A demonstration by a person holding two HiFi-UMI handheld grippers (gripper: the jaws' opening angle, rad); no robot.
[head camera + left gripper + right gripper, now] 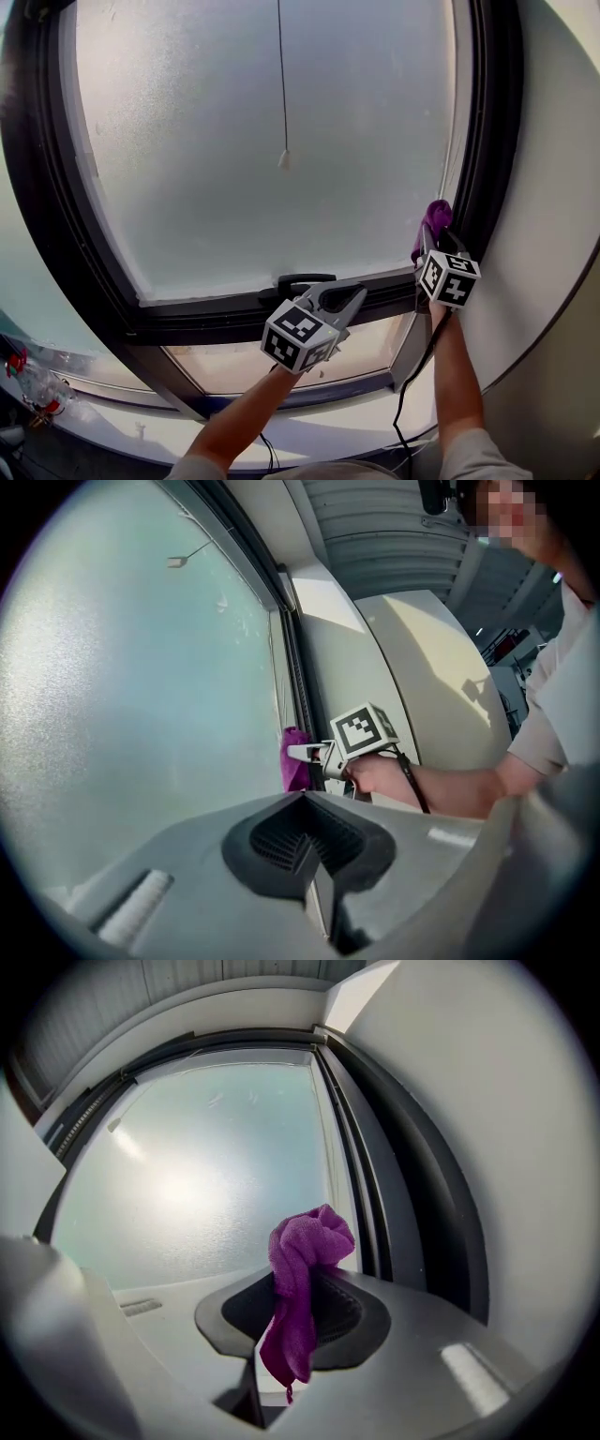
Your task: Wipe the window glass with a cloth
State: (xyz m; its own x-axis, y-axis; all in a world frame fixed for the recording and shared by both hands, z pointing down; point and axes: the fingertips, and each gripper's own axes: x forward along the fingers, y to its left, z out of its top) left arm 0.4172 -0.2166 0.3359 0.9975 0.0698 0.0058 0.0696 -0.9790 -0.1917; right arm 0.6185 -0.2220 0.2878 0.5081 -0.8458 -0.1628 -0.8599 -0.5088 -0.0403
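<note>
The frosted window glass [272,141] fills a dark frame [492,131]. A purple cloth [433,217] is bunched in my right gripper [429,240], which is shut on it at the pane's lower right corner, next to the frame. In the right gripper view the purple cloth [302,1274] hangs out between the jaws of the right gripper [295,1327], in front of the glass [206,1176]. My left gripper [354,294] is shut and empty, held just below the black window handle [305,279]. From the left gripper [307,841] I see the cloth [293,763] and the right gripper [305,753] by the frame.
A thin pull cord [282,112] with a small weight hangs down the middle of the pane. Below the crossbar lie a lower pane [281,361] and a white sill [309,436]. A bottle [36,386] stands at lower left. The white wall [562,206] curves at right.
</note>
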